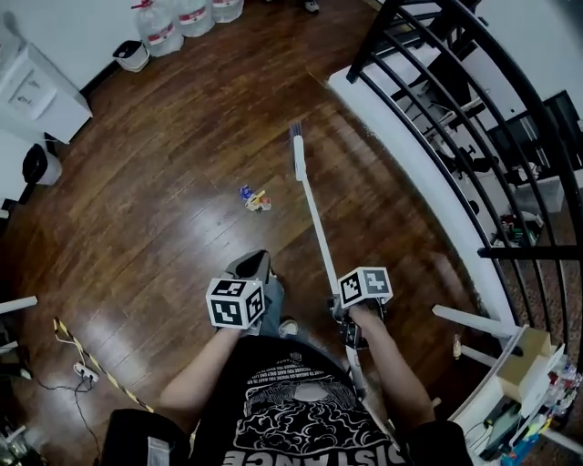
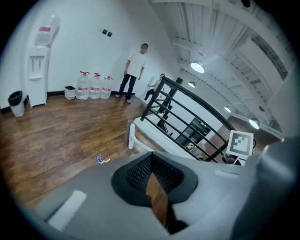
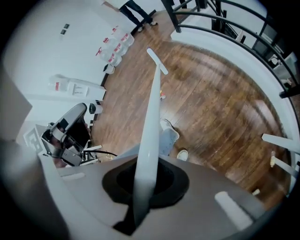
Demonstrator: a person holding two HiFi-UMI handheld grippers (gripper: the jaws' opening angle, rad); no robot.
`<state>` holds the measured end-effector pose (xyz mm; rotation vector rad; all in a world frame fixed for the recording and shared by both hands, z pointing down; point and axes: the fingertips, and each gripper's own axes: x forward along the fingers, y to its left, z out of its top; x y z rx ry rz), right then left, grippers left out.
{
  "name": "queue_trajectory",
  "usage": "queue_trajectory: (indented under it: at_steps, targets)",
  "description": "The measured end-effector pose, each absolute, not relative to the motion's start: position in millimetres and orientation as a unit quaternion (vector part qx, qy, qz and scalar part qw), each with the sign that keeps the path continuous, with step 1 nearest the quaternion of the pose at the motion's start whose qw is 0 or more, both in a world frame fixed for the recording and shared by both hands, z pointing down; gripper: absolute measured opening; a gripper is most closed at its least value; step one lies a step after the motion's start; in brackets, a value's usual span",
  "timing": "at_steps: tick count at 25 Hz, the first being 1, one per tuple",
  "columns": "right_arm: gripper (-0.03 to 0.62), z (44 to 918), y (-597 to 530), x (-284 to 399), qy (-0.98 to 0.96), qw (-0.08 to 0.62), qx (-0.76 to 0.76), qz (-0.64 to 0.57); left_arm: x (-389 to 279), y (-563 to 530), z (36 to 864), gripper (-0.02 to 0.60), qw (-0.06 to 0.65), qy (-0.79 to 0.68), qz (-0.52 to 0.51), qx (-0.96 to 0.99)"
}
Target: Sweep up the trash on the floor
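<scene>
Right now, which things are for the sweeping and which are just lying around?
For the job:
broom, gripped by the right gripper
little pile of trash on the wood floor

Just lying about:
water bottles by the wall
small white bin
black bin
white water dispenser
</scene>
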<state>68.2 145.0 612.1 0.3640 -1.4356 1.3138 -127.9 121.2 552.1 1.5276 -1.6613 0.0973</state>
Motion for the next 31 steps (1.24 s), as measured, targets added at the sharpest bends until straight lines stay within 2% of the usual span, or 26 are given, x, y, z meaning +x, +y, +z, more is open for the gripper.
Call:
queue_trajectory:
  at_steps: [7, 13, 21, 31]
  targets:
    - [0.0, 600.3, 217.8, 170.6, -0.642, 0.51, 0.202, 0.535, -37.3, 181.6, 517.8, 0.005, 0.386, -0.659, 0.051, 0.643]
    - [0.0, 587.6, 280.0, 224.9, -0.654, 0.478, 0.225, 0.541, 22.6, 228.7, 489.1, 0.005, 0.354, -0.646, 0.068, 0.673]
    - [0.0, 566.9, 317.2, 227.6, -0.677, 0.434, 0.256, 0.536, 41.4, 264.0, 463.6, 0.005, 0.331, -0.627, 0.085, 0.7]
    - [0.0, 542.8, 330.8, 180.3, -0.704, 0.423, 0.27, 0.503, 28.1, 290.4, 463.8, 0.005, 0.333, -0.598, 0.111, 0.721]
